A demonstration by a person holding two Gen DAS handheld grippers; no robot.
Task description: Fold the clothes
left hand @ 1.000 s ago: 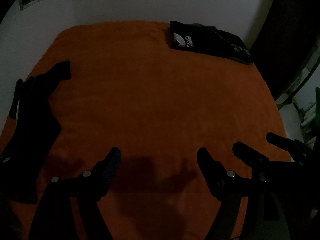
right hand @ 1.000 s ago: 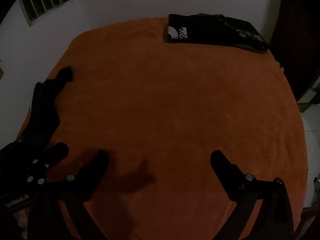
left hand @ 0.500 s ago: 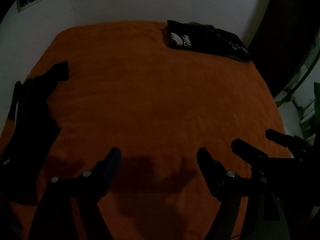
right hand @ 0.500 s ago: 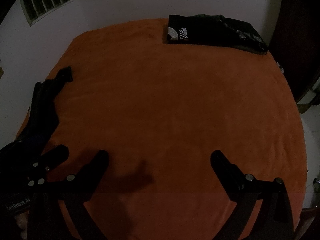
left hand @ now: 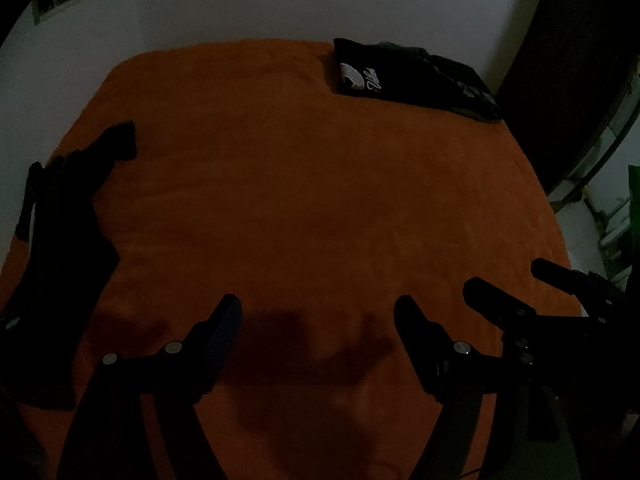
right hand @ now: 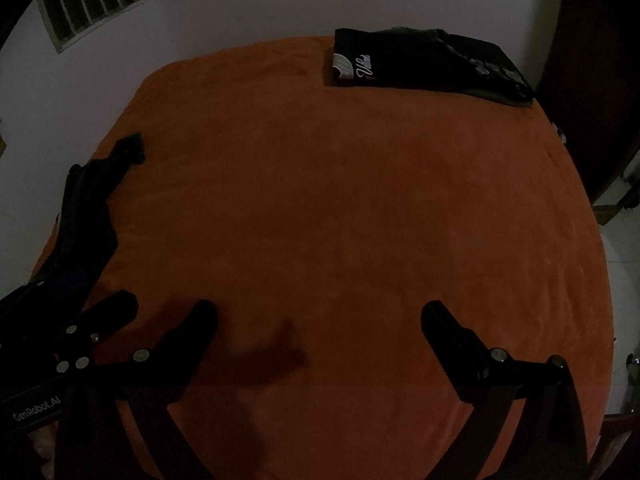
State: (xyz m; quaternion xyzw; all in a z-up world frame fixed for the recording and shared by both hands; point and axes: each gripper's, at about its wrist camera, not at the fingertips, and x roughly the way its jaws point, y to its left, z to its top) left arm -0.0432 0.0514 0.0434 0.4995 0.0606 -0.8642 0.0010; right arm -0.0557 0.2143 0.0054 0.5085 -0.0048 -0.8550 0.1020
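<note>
A crumpled black garment (left hand: 60, 248) (right hand: 86, 216) lies along the left edge of the orange bed (left hand: 312, 200) (right hand: 340, 200). A stack of folded black clothes (left hand: 416, 76) (right hand: 424, 64), the top one with a white script logo, sits at the far right corner. My left gripper (left hand: 318, 312) hovers open over the near part of the bed, nothing between its fingers. My right gripper (right hand: 320, 316) is open too, just to the right of the left one, and holds nothing. In the left wrist view the right gripper's fingers (left hand: 496, 304) show at the right edge.
White walls stand behind and left of the bed, with a louvred vent (right hand: 96, 0) at the upper left. A dark door or wardrobe (right hand: 592, 60) rises at the right. The room is dim. Pale floor (left hand: 580, 232) shows beyond the bed's right edge.
</note>
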